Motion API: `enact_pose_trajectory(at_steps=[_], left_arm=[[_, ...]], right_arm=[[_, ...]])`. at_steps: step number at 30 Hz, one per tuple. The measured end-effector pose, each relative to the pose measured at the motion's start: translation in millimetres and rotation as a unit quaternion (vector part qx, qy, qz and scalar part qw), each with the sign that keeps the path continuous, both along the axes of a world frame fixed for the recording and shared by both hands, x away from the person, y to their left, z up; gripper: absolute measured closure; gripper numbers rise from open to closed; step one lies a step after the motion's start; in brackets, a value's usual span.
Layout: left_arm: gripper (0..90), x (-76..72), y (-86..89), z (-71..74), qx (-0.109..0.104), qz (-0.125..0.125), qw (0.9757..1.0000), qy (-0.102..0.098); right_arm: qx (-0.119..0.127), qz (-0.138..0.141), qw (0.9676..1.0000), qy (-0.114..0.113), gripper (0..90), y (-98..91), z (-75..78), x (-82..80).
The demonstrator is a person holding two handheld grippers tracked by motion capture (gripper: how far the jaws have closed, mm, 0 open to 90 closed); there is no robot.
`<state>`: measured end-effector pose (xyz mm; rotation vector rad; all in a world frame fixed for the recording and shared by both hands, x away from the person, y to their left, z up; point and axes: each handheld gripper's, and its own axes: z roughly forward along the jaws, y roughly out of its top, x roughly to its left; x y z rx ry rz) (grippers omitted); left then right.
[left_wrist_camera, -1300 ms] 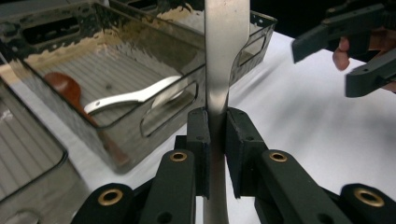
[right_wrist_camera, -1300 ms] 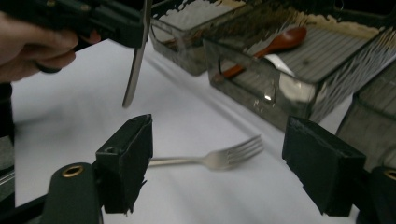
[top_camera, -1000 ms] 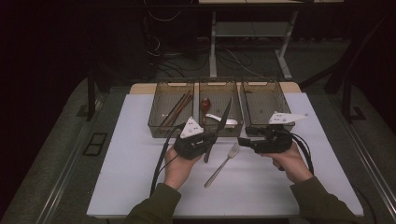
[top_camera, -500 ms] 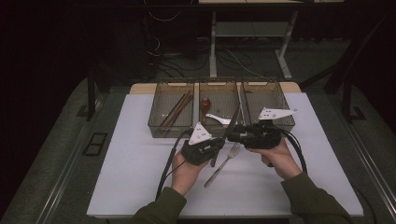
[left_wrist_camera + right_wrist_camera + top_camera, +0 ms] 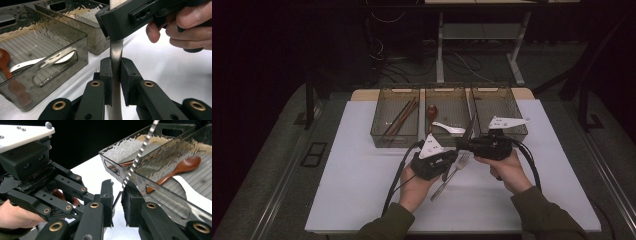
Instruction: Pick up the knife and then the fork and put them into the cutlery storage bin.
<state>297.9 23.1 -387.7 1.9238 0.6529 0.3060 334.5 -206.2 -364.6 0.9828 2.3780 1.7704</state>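
Both grippers on one steel table knife

Left gripper [image 5: 115, 75] fingers pinch the slim steel table knife's [image 5: 116, 53] handle; right gripper [image 5: 117, 195] fingers, just closing, bracket its serrated blade above the white desk [image 5: 362, 185].

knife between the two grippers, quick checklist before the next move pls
1. Left gripper clamped on the knife: ok.
2. Right gripper: its jaws have just been closing with the blade between them. Whether the pads press firmly: cannot tell.
3. Knife lifted off the table, held between both grippers: ok.
4. Fork put away in a tray: not ok, it lies on the table.
5. Right tray bare where it can be seen: ok.
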Motion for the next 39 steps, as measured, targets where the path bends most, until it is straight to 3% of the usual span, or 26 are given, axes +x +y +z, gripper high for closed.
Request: enact_pose_trajectory(at_steps=[5,18,20,24,29,36,39], left_arm=[[79.1,0.7,0.0,-1.1,-0.011,-0.008,0.9999,0.004],[77.9,2.3,1.4,-3.1,-0.025,-0.023,0.9994,0.009],[73.4,3.0,2.9,-3.0,-0.032,-0.028,0.9991,0.009],[67.0,3.6,6.3,-3.2,-0.026,-0.029,0.9992,0.006],[58.5,3.4,18.6,-7.1,-0.015,-0.037,0.9992,0.008],[49.2,6.3,48.8,-17.7,-0.025,-0.053,0.9977,0.035],[44.5,2.7,60.2,-21.1,-0.024,-0.053,0.9978,0.032]], right_arm=[[0.010,0.010,0.9999,0.001,87.3,0.7,1.1,-1.3],[0.003,0.013,0.9999,-0.001,87.6,-0.7,2.7,-2.8],[-0.002,0.011,0.9999,-0.004,87.6,-0.9,3.0,-3.2],[-0.008,0.009,0.9999,-0.008,87.6,-2.2,3.7,-3.4],[-0.020,-0.007,0.9996,-0.017,87.6,-8.0,4.3,-3.1],[-0.024,-0.034,0.9989,-0.022,87.6,-19.4,2.4,-0.8],[-0.027,-0.040,0.9985,-0.024,87.6,-22.5,1.9,-0.3]])
